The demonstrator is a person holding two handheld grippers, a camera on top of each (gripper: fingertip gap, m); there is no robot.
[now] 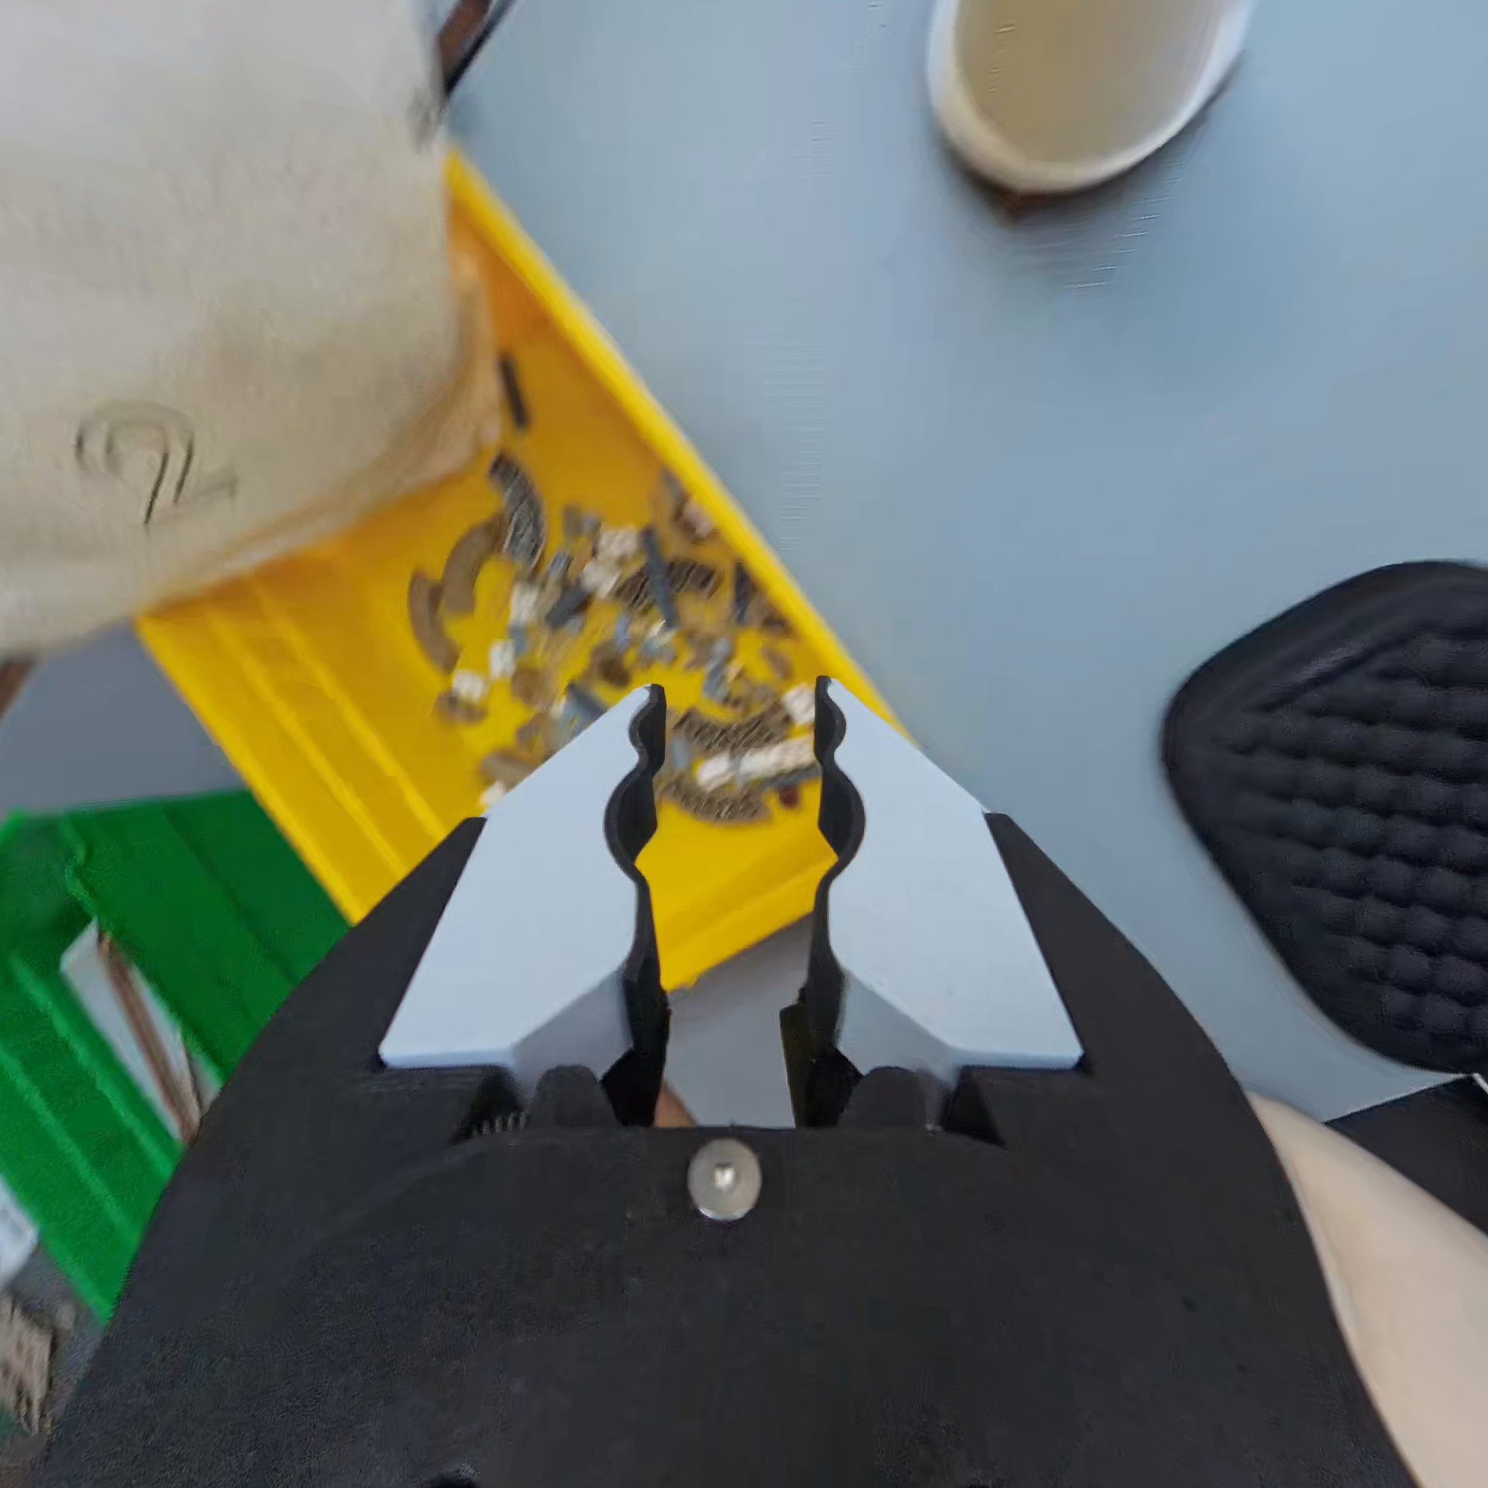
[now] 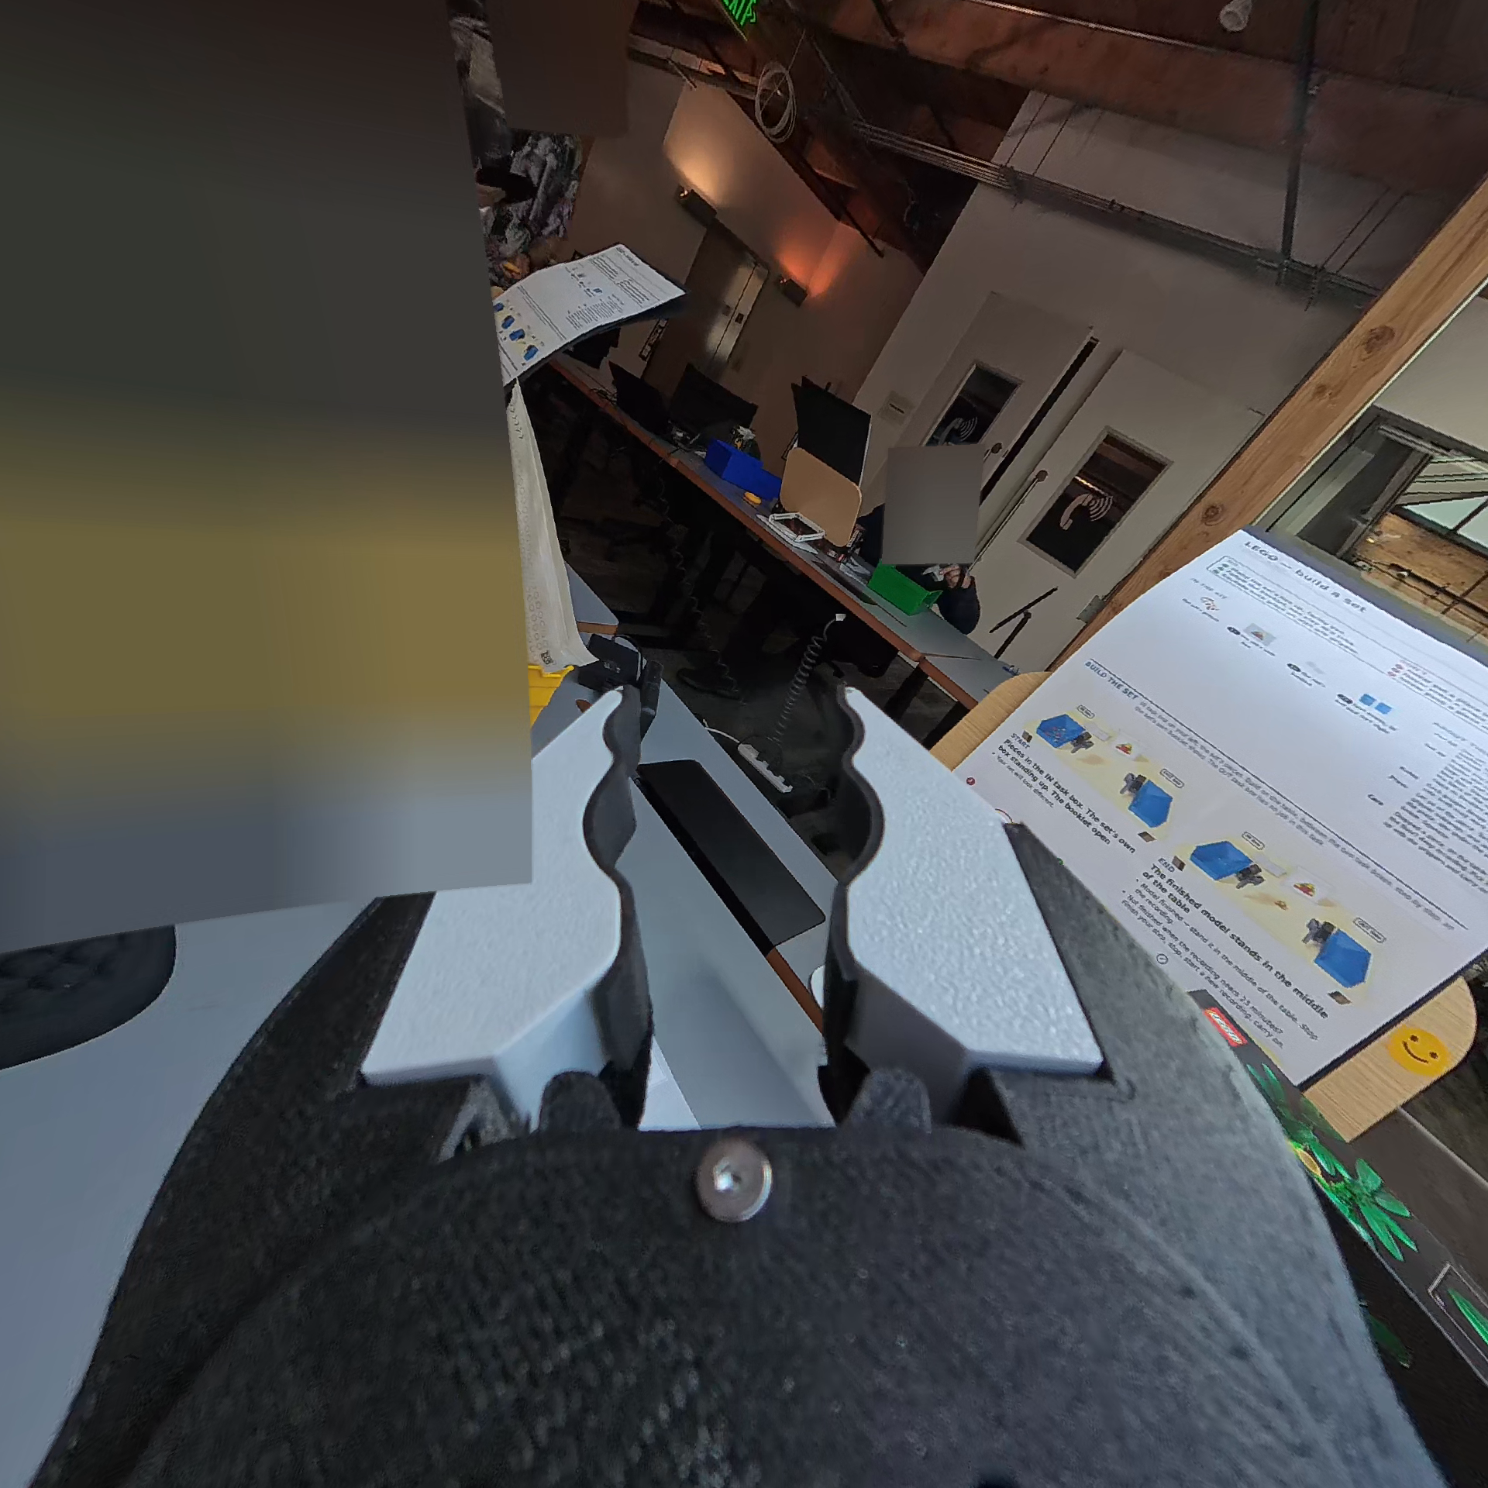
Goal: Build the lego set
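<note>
The left gripper point(image 1: 739, 704) hangs above the near corner of a yellow bin point(image 1: 338, 773), its jaws parted and nothing between them. Just ahead of its tips and below lies a scatter of small lego pieces point(image 1: 612, 636), brown, grey and white, heaped toward the bin's near end; that is where the task's parts are, and the gripper looks poised there to choose one. The picture is smeared, so single pieces cannot be told apart with any confidence.

Ahead and to the left of the fingers a pale paper bag point(image 1: 217, 298) leans over the bin's far end and hides part of its floor. To the left and nearer sits a green bin point(image 1: 161, 910). To the right of the tips the grey table point(image 1: 1006, 483) lies bare, with a white cup point(image 1: 1079, 88) far ahead and a black quilted pad point(image 1: 1353, 813) close on the right. The bin's right wall runs just beside the right fingertip, so a descent wants to stay inside that rim; the freest room, I judge, is to the right over the table, a fair place to build.

The right gripper point(image 2: 737, 700) is also open and empty, raised and pointing out across the room, not at the work. To its right a printed instruction sheet point(image 2: 1256, 805) stands propped, with the set's box point(image 2: 1369, 1192) beside it, lower right. It seems to be waiting its turn.
</note>
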